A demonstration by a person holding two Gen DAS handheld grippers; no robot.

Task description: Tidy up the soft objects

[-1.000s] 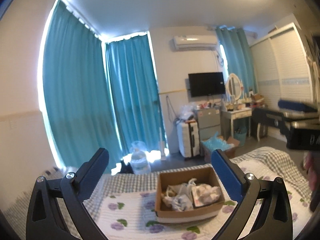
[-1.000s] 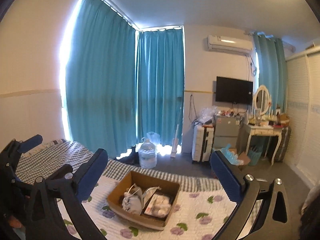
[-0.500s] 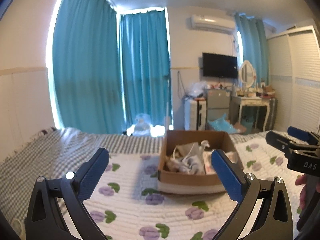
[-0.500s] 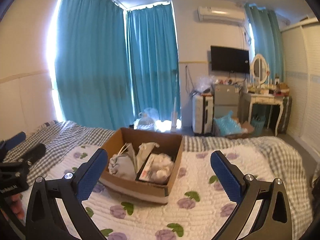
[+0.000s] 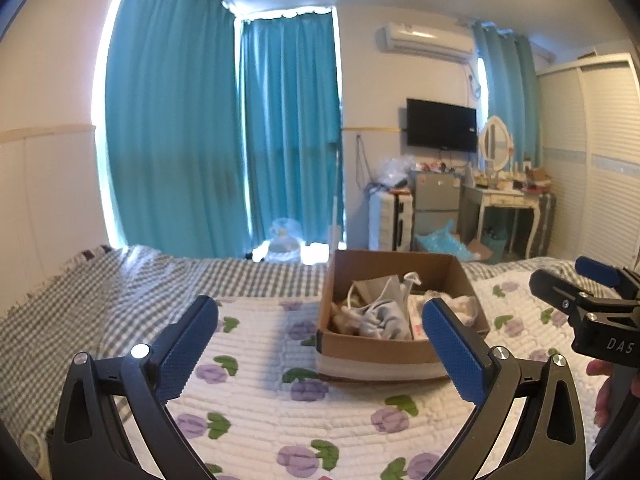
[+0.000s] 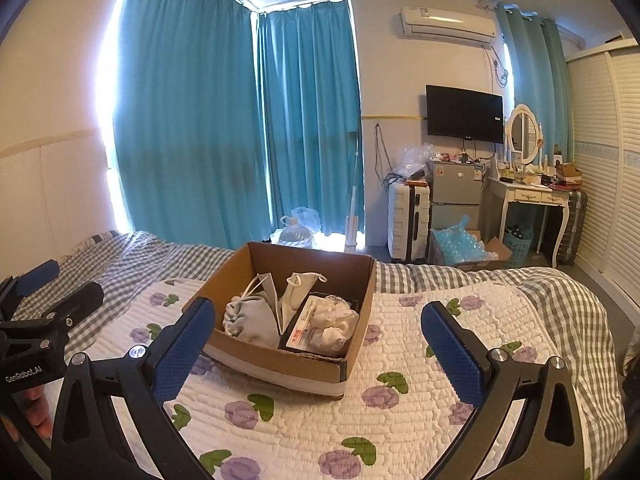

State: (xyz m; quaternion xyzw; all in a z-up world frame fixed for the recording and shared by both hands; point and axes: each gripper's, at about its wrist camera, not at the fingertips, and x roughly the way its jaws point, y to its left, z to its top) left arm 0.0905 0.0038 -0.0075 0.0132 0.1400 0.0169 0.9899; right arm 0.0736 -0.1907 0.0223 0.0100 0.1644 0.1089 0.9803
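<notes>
An open cardboard box (image 6: pixel 280 354) sits on the flowered white quilt (image 6: pixel 420 412). In it lie a grey drawstring pouch (image 6: pixel 250 322), a beige pouch (image 6: pixel 298 286) and a packet of white fluffy stuff (image 6: pixel 334 324). The box also shows in the left wrist view (image 5: pixel 372 350), with the pouch (image 5: pixel 380 316) inside. My left gripper (image 5: pixel 320 350) is open and empty, short of the box and left of it. My right gripper (image 6: pixel 318 346) is open and empty, near the box's front. Each gripper shows at the edge of the other's view.
A grey checked blanket (image 6: pixel 480 276) covers the bed's far part. Beyond the bed are teal curtains (image 6: pixel 240 120), a water jug (image 6: pixel 294 234), a suitcase (image 6: pixel 408 220), a small fridge (image 6: pixel 456 192) and a dressing table (image 6: pixel 532 196).
Both grippers have tilted down and come closer to the bed and the box. The box now looks larger and nearer. Both stay open.
</notes>
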